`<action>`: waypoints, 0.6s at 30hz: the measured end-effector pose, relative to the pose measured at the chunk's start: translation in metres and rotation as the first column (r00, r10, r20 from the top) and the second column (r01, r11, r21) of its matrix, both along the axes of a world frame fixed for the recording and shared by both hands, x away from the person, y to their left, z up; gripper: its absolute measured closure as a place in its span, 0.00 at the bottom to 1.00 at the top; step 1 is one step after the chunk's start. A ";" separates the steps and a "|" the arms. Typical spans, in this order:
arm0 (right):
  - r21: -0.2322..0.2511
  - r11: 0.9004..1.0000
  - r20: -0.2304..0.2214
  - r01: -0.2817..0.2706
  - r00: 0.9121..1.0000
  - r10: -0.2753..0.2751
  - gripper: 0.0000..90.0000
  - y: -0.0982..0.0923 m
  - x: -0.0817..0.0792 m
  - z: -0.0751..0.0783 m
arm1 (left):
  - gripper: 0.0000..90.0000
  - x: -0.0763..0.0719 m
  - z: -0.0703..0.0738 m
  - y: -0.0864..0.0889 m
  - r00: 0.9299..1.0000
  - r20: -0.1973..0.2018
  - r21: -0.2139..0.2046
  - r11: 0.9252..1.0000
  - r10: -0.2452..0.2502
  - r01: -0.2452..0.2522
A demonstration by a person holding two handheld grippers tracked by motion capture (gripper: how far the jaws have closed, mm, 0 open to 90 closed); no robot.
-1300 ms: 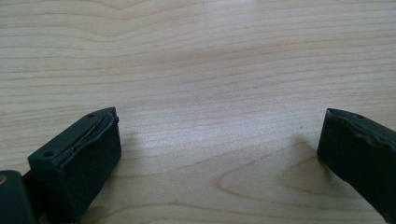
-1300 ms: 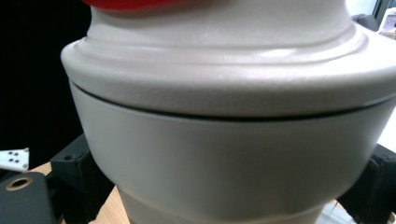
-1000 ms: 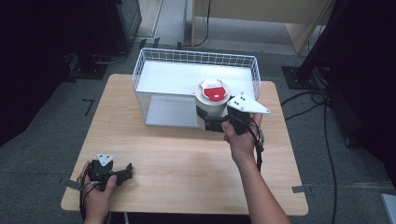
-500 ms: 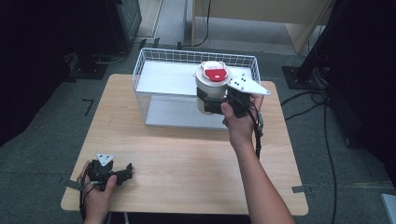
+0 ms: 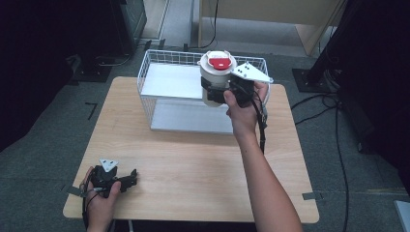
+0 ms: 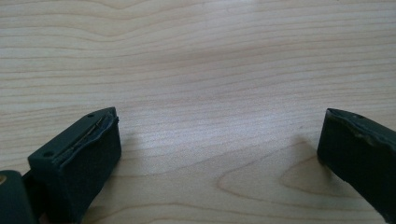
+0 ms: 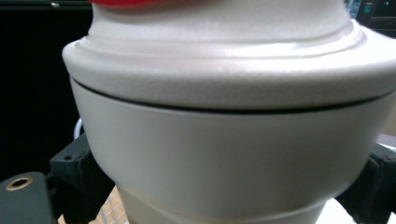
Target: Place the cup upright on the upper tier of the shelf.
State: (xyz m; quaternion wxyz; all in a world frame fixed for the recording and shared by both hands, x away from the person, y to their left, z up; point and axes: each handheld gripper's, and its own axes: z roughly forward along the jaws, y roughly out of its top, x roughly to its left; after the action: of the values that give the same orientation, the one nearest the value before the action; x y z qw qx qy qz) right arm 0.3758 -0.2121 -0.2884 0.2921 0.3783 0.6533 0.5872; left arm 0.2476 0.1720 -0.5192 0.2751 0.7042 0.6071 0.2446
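My left tool (image 5: 126, 179) lies on the bench (image 5: 203, 159) at its near left corner, under my left hand (image 5: 99, 193). In the left gripper view its jaws stand wide apart with bare wood between them, so it grips nothing. I judge it is parked there to stay clear of the work at the far side.

Past the middle of the bench stands the wire basket (image 5: 145, 82), set against the far edge. It has a pale floor, and I see nothing lying in it.

Over the basket's right half my right tool (image 5: 215, 92) holds a white jar (image 5: 217, 77) with a red cap (image 5: 220, 63). The jaws are clamped on the jar's body below the lid. In the right gripper view the jar (image 7: 224, 140) sits upright between them, the lid seam level and a jaw pad pressing each side. Holding it low on the body keeps the lid free and the jar plumb, which I judge suits setting it down into the basket. It hangs above the rim, touching no wire that I can see. My right hand (image 5: 244, 108) reaches in from the basket's near side.
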 end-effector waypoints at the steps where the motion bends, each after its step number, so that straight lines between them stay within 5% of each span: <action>1: -0.002 1.000 -0.001 0.006 1.000 -0.006 0.09 0.000 0.003 0.000 | 0.00 0.000 0.000 0.000 1.000 0.000 0.000 1.000 0.000 0.000; 18: -0.027 0.995 -0.045 0.091 0.995 -0.093 0.09 0.007 0.051 0.000 | 0.00 0.000 0.000 0.000 1.000 0.003 -0.002 1.000 0.002 -0.002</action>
State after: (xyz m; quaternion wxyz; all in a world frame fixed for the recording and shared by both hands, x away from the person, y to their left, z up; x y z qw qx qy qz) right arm 0.4266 -0.2049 -0.2889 0.3083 0.4179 0.6490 0.5559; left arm 0.2477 0.1718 -0.5194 0.2766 0.7029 0.6077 0.2451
